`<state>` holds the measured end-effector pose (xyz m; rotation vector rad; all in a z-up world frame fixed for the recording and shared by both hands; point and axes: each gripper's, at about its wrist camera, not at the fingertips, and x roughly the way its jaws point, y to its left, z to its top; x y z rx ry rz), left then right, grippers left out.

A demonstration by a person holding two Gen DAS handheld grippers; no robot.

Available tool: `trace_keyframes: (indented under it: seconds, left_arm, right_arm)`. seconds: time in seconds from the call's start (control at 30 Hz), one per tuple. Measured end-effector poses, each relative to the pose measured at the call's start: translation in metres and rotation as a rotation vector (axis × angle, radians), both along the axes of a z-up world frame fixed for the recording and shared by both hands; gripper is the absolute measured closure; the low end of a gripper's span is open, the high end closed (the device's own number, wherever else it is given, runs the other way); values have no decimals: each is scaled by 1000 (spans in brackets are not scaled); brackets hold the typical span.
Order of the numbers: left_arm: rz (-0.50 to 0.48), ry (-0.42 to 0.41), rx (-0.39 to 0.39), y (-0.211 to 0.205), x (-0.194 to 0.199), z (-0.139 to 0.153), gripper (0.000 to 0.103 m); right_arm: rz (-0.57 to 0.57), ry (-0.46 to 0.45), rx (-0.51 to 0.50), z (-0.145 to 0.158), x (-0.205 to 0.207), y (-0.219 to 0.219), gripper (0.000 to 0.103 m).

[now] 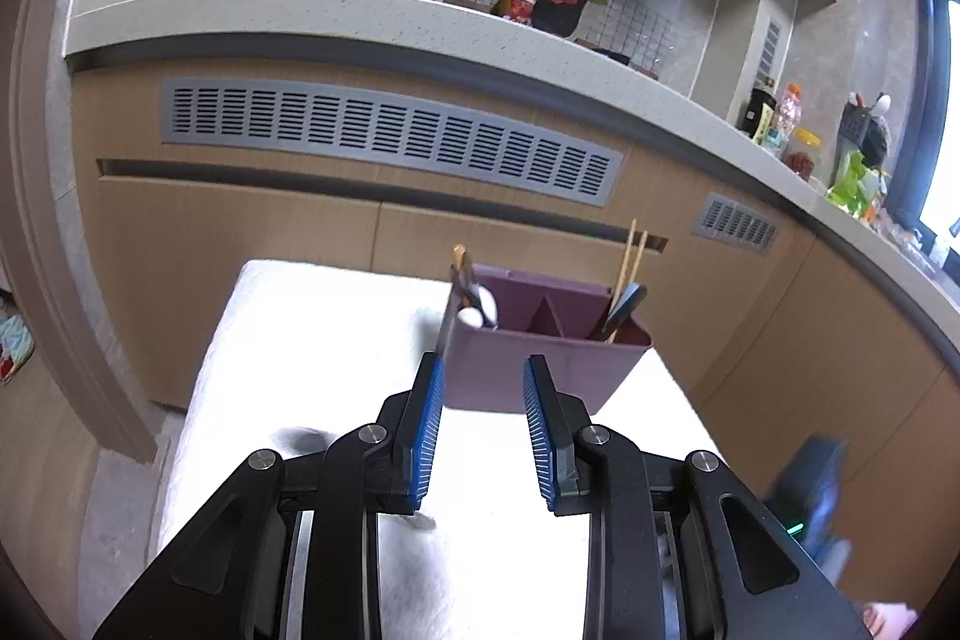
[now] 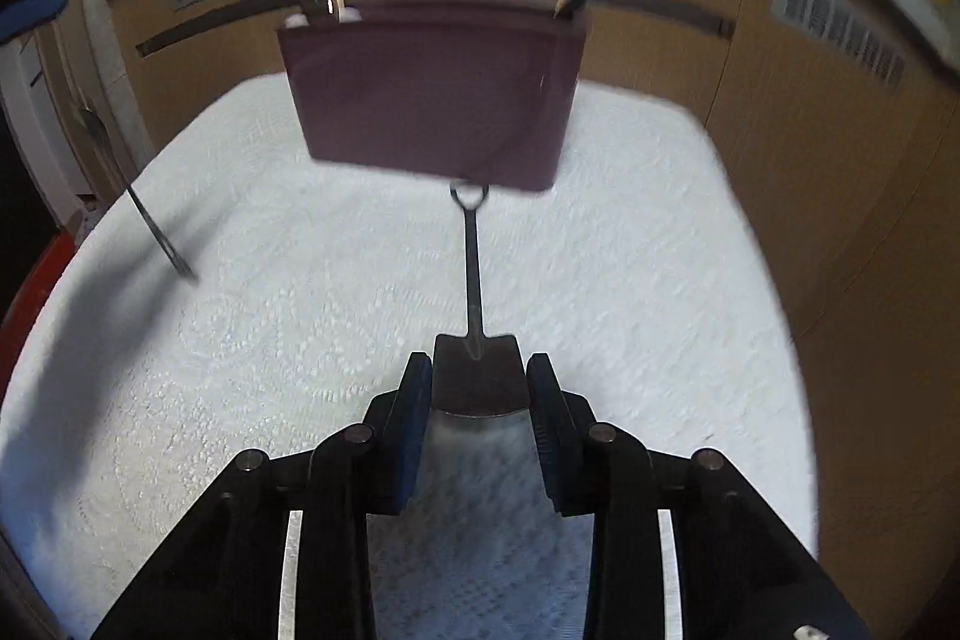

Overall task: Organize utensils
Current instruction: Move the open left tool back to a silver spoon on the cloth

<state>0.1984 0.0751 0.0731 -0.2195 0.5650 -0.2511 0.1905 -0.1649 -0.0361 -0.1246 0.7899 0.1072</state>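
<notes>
the right gripper [image 2: 479, 370] pinches the flat blade of a small dark metal shovel-shaped spoon [image 2: 474, 280], its looped handle reaching ahead to the foot of the purple plastic divided utensil holder [image 2: 432, 94] on the white textured cloth [image 2: 270, 310]. the left gripper [image 1: 483, 376] hovers with jaws parted and nothing between them, the holder just ahead with wooden chopsticks [image 1: 630, 256] in its far right compartment.

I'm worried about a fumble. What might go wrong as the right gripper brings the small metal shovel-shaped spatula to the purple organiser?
The right gripper pinches the metal shovel-shaped spatula only by its blade edges, so it may swivel or slip. Its ring end sits below the rim of the purple plastic organiser and may knock it.
</notes>
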Motion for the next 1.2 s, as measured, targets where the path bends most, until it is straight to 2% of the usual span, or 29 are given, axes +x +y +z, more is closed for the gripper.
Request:
trace_keyframes:
  seconds: [0.2, 0.23, 0.27, 0.33, 0.47, 0.5, 0.6, 0.83, 0.93, 0.97, 1.0, 1.07, 1.2]
  left_arm:
    - [117, 84, -1, 31, 8, -14, 75]
    - [135, 104, -8, 38, 11, -18, 74]
    - [165, 139, -19, 49, 16, -24, 74]
    - [215, 216, -47, 70, 26, -40, 74]
    - [292, 403, -158, 106, 56, -81, 73]
    - [298, 455, -208, 113, 66, -95, 73]
    - [337, 572, -290, 122, 92, -126, 73]
    - [460, 614, -212, 103, 129, -146, 71]
    - [461, 591, -152, 91, 141, -144, 63]
    - [446, 590, -136, 86, 145, -145, 62]
    - [412, 582, -108, 77, 151, -145, 61]
    - [356, 564, -35, 64, 158, -144, 56]
    - [180, 543, 97, 34, 154, -145, 52]
  right_arm:
    - [5, -160, 10, 70, 4, -10, 78]
    - [5, -167, 16, 77, 7, -11, 83]
    - [13, -160, 30, 83, 13, -14, 102]
    - [14, -146, 59, 89, 22, -18, 100]
    - [12, -146, 54, 90, 33, -21, 100]
    - [19, -139, 59, 88, 36, -22, 100]
    - [27, -122, 57, 80, 40, -24, 100]
    - [53, -94, 44, 65, 35, -29, 100]
    - [108, -76, 26, 57, 32, -33, 92]
    - [143, -57, 19, 54, 32, -33, 79]
    - [186, -34, 13, 50, 33, -31, 54]
    - [270, -22, -15, 39, 30, -24, 33]
    - [426, 66, -78, 10, 31, -2, 35]
